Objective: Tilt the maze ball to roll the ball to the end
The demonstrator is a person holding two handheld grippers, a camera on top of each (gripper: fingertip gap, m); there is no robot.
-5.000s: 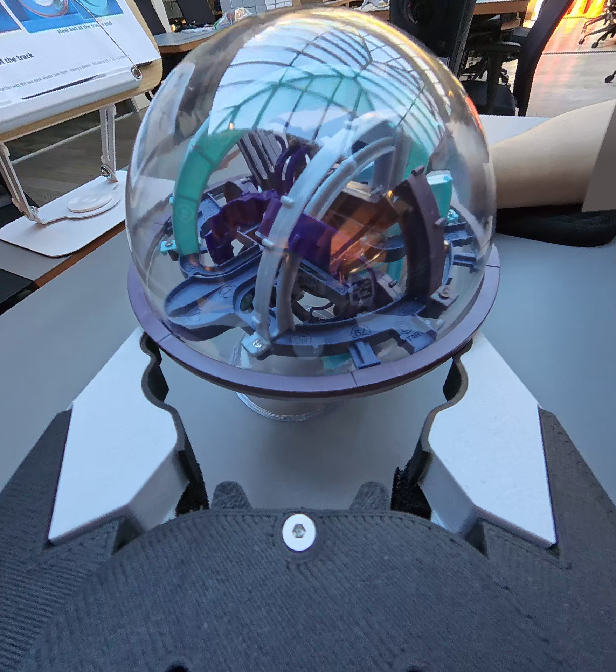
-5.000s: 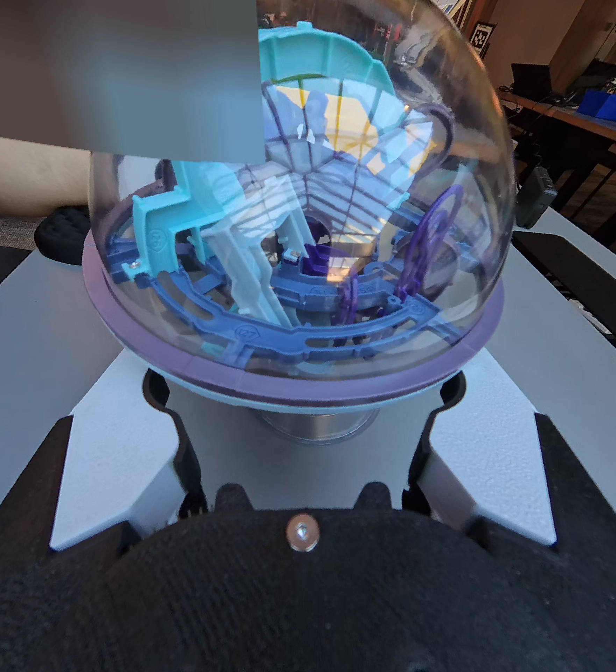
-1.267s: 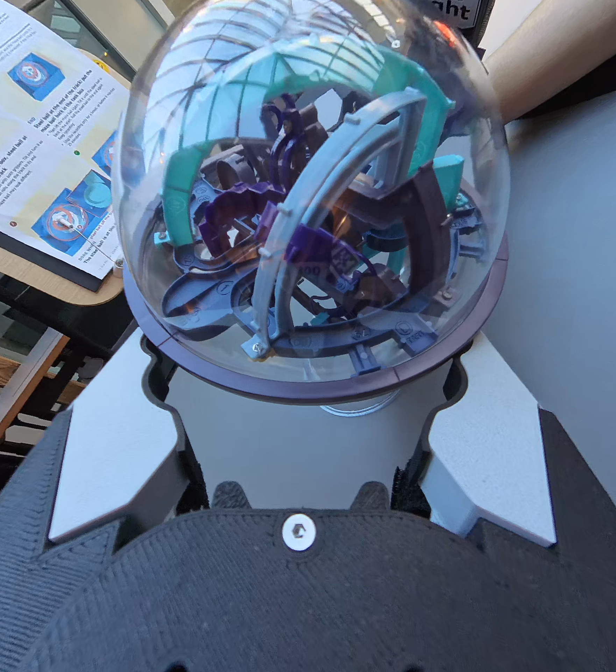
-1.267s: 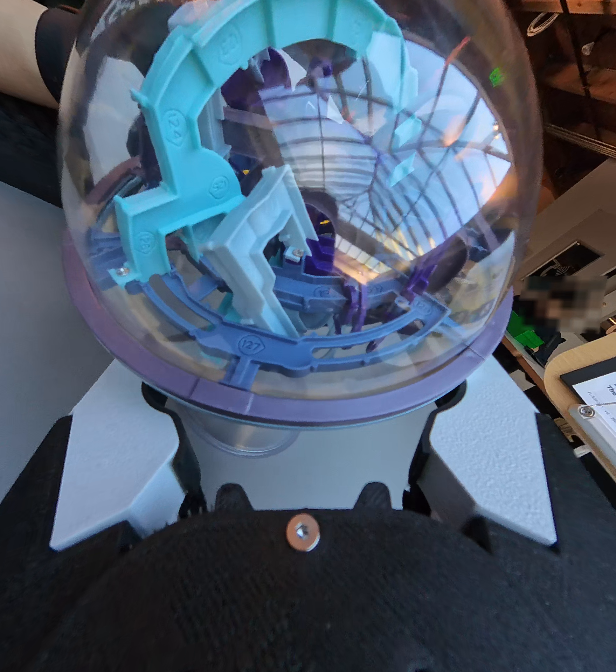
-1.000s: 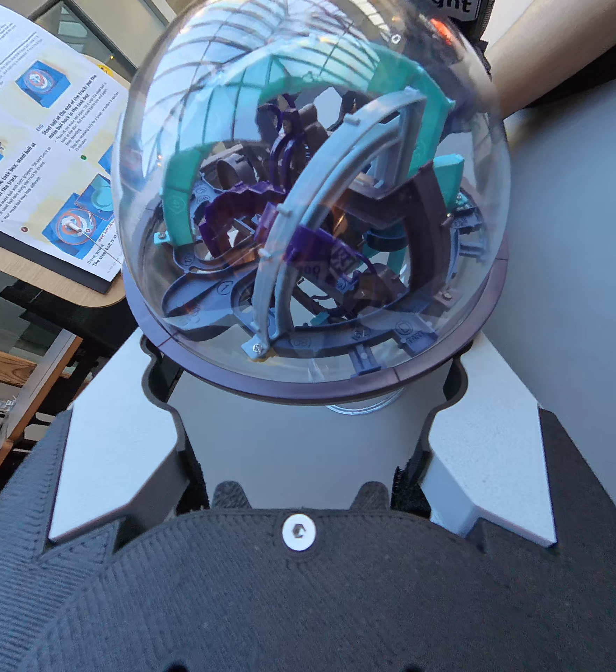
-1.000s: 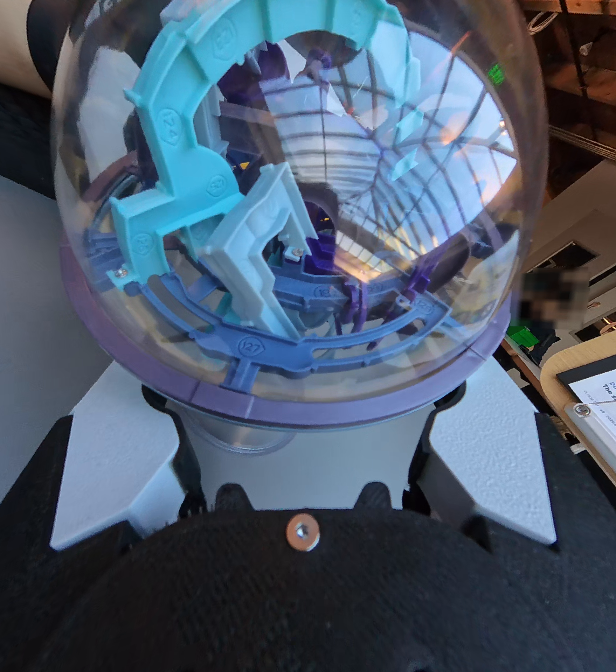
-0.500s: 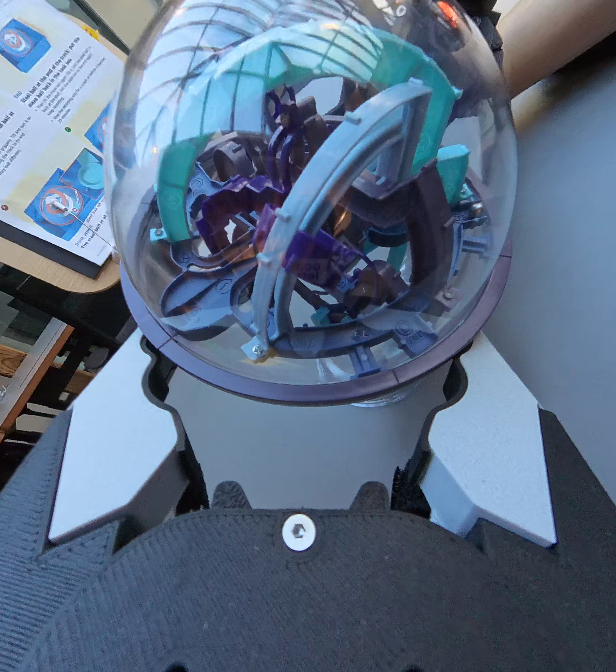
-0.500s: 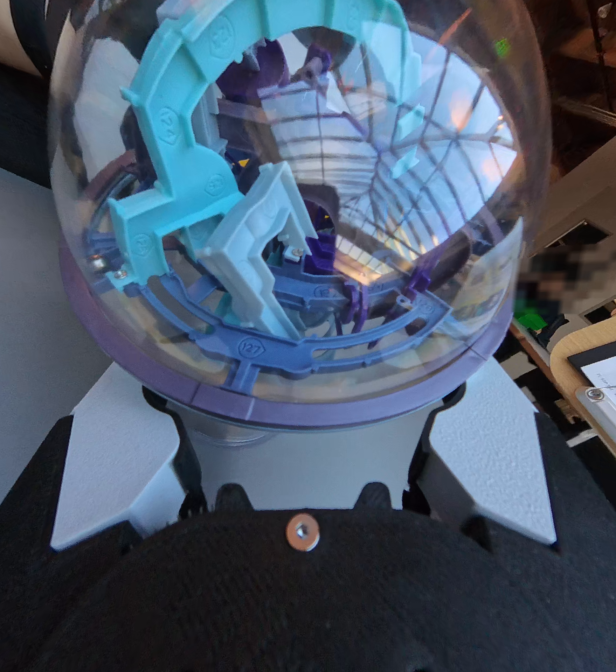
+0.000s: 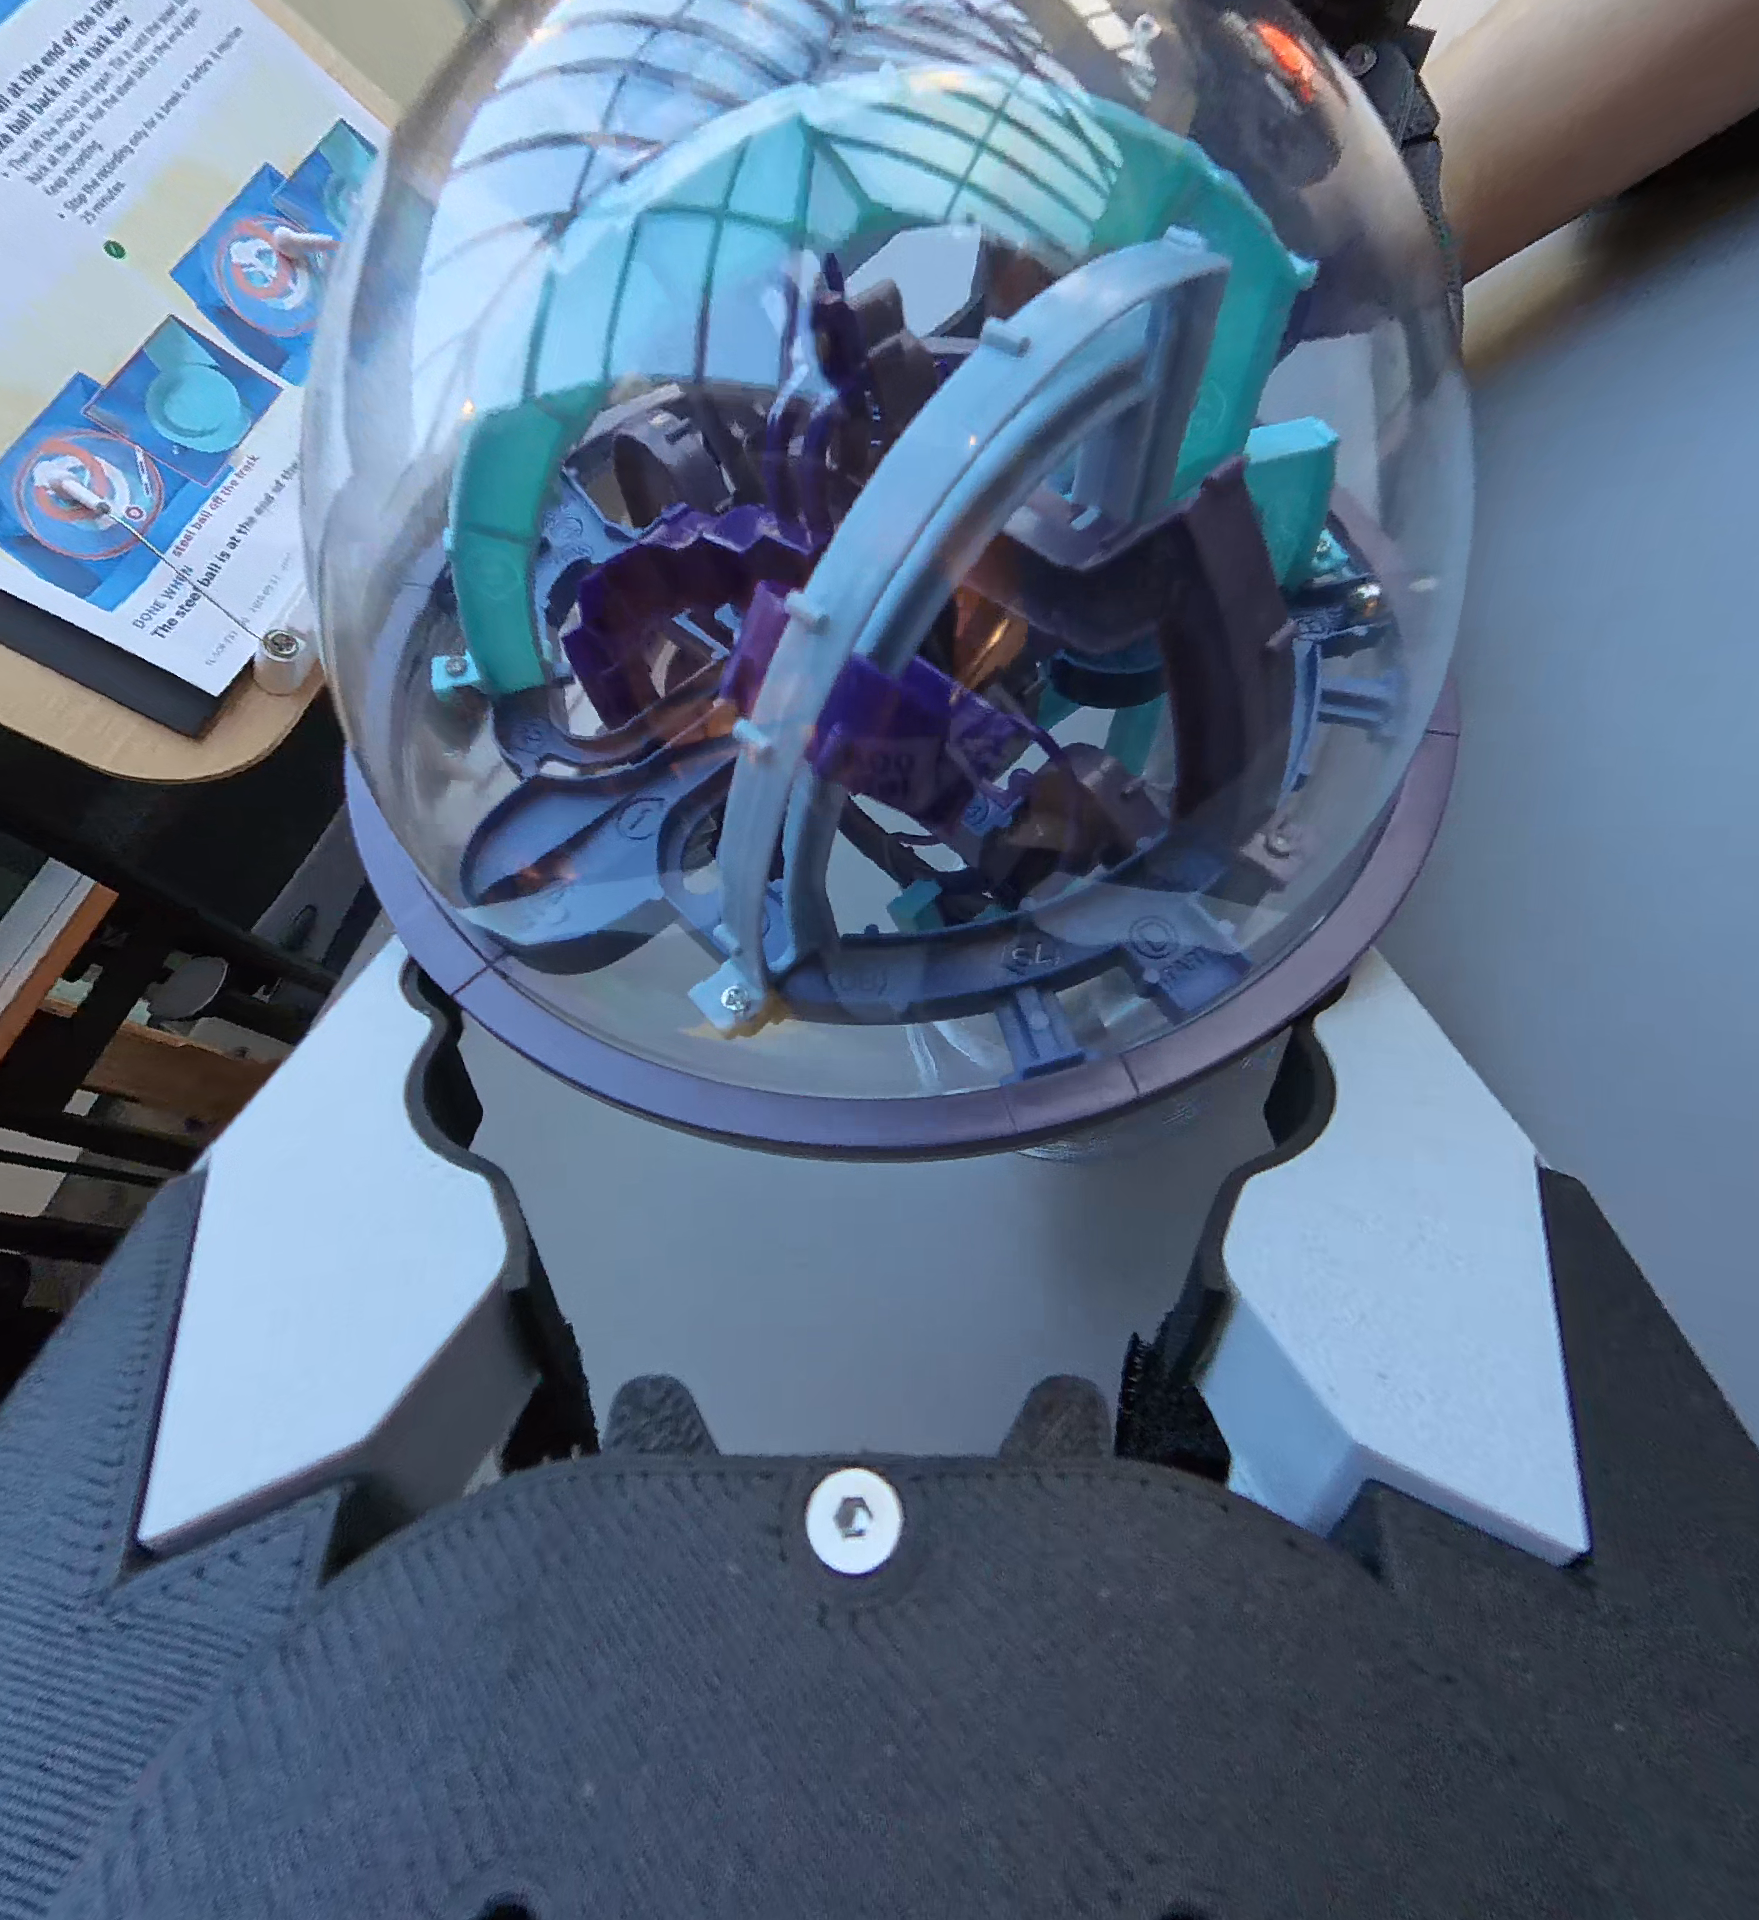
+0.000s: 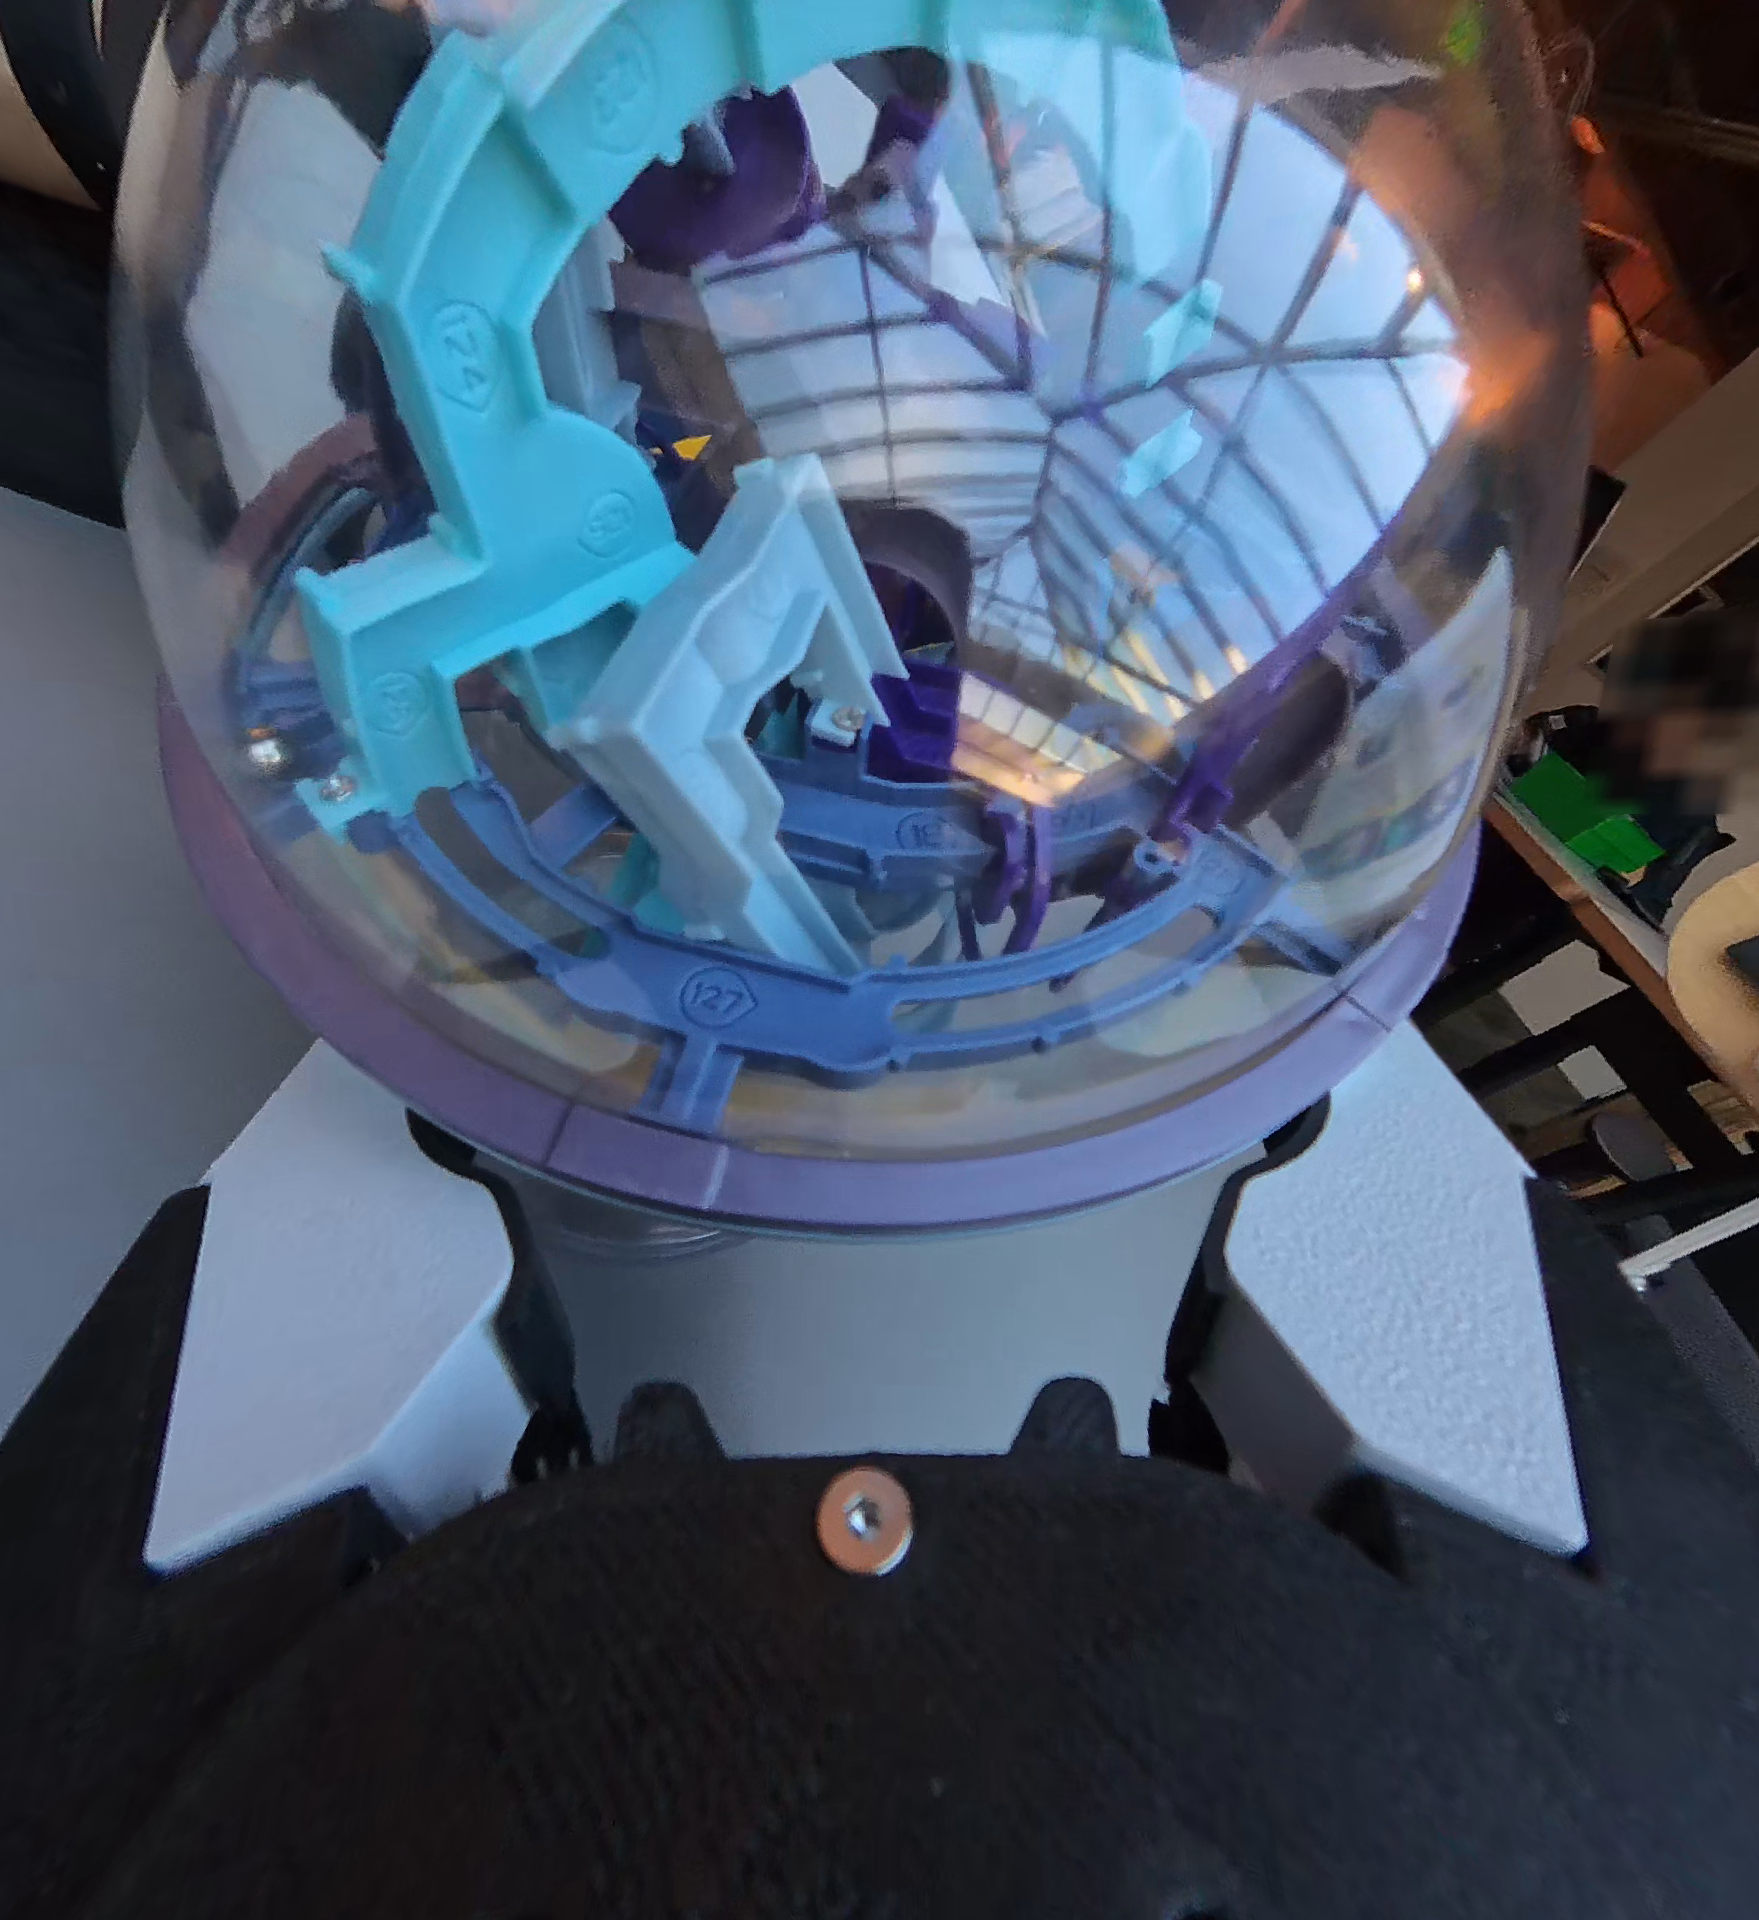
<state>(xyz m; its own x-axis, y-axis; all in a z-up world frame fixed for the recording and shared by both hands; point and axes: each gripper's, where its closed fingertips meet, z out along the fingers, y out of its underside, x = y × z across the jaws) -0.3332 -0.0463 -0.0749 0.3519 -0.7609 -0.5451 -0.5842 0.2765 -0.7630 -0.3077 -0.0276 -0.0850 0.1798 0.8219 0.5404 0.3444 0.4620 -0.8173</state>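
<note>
The maze ball [image 9: 885, 499] is a clear sphere with a purple rim around its middle and teal, grey, purple and blue tracks inside. It is held tilted above the grey table. My left gripper [image 9: 864, 1060] is shut on the purple rim, one notched finger on each side. My right gripper [image 10: 864, 1132] is shut on the rim of the maze ball [image 10: 854, 520] from the opposite side. A small shiny steel ball [image 10: 265, 750] sits at the left end of the blue ring track, beside the teal piece. It also shows in the left wrist view [image 9: 1363, 592].
A clear round stand [image 10: 646, 1242] shows under the sphere on the grey table [image 9: 1633, 623]. An instruction sheet on a wooden board [image 9: 75, 312] stands past the table's edge; the board [image 10: 1748, 935] also shows at right. A person's forearm [image 9: 1581, 135] lies behind.
Both grippers have tilted the sphere further toward the instruction board, away from the level pose on its stand. The small steel ball has come into view at the edge of the blue track.
</note>
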